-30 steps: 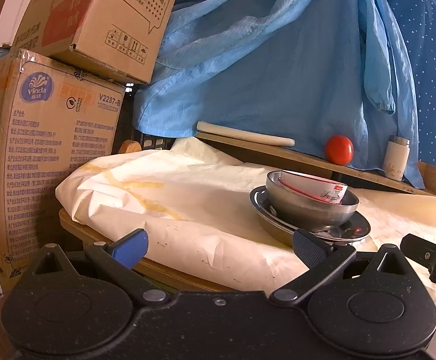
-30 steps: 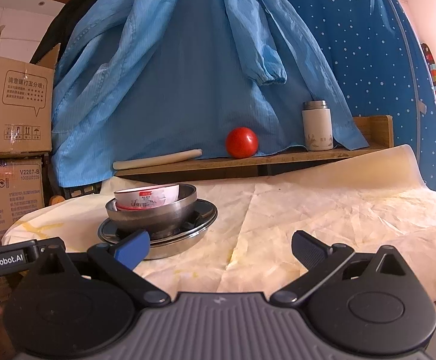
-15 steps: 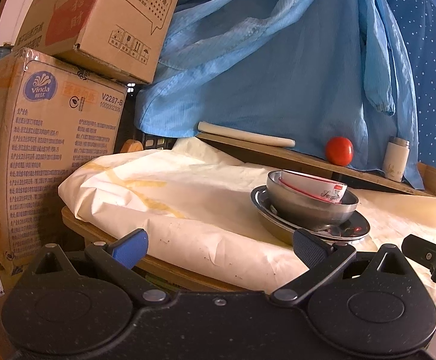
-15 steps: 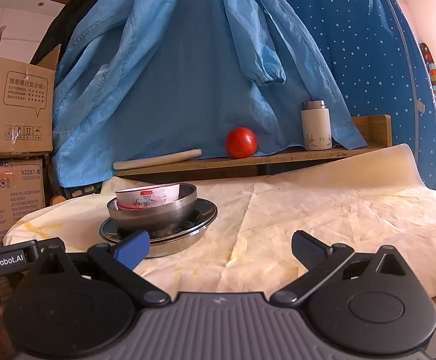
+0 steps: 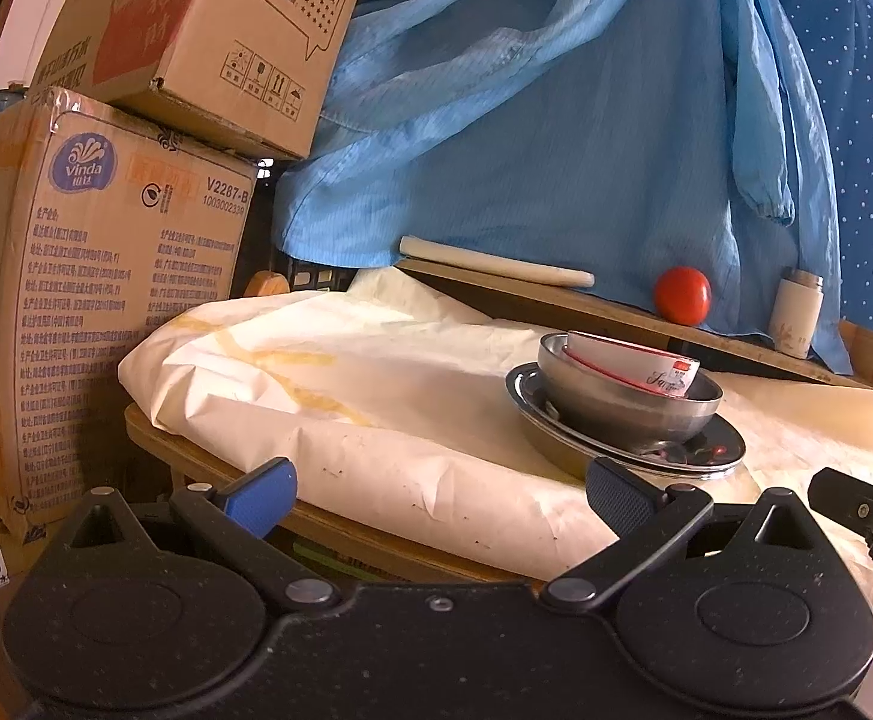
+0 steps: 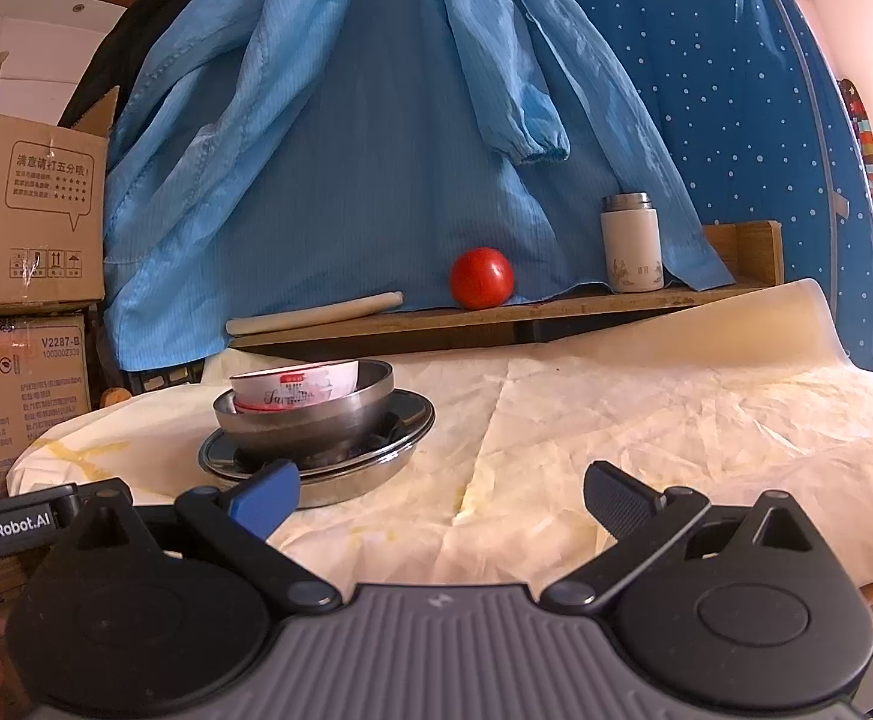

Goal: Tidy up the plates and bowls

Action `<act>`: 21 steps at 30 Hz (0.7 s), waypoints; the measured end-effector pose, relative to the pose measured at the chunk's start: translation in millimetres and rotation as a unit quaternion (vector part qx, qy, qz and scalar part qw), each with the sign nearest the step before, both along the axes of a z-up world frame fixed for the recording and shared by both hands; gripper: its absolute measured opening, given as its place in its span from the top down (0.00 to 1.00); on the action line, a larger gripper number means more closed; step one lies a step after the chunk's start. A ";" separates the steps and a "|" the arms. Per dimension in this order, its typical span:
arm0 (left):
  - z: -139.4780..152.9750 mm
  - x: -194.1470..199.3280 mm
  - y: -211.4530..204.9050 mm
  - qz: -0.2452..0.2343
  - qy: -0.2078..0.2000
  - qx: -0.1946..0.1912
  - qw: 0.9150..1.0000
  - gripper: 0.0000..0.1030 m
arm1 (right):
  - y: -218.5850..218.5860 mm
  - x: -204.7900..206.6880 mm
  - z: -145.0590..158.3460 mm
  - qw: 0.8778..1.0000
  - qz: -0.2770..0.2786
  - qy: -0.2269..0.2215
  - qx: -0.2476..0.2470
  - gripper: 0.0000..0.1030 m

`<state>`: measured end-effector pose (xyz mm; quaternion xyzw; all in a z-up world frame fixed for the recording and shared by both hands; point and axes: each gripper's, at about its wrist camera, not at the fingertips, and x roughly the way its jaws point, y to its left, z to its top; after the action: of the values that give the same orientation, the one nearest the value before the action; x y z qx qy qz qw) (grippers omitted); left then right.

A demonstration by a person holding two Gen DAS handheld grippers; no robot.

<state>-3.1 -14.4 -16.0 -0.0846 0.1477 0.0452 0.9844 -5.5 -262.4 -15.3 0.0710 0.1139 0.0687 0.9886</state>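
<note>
- Left claw (image 5: 436,489), left wrist view: jaws spread wide, holding nothing. Against a second ago it sits marginally further back from the paper-covered worktop (image 5: 376,420); nothing moved in the stack, which suggests organizing is finished or paused.
- Stack, same view: white bowl (image 5: 634,363) tilted inside steel bowl (image 5: 622,405), on steel plate (image 5: 628,450), ahead and right of the claw, apart.
- Right claw (image 6: 439,495), right wrist view: wide open, empty, unchanged. Steel plate (image 6: 316,459) lies just beyond its left finger; no contact seen.
</note>
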 end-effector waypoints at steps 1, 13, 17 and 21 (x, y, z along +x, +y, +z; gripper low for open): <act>0.2 0.5 0.1 0.000 0.000 0.000 1.000 0.01 | 0.0 0.0 -0.3 1.000 0.000 0.000 0.000 0.00; -0.9 1.6 0.1 0.000 0.004 0.001 1.000 0.01 | 1.2 0.0 -1.9 1.000 0.002 0.003 0.000 0.00; -1.1 1.8 0.2 0.000 0.004 0.001 1.000 0.01 | 0.7 0.3 -1.8 1.000 0.002 0.004 0.002 0.00; -1.2 1.8 0.2 0.000 0.004 0.002 1.000 0.01 | 1.1 0.0 -2.2 1.000 0.003 0.004 0.002 0.00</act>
<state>-1.3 -14.1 -17.2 -0.0829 0.1519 0.0459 0.9839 -5.5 -261.3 -17.5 0.0728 0.1180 0.0716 0.9877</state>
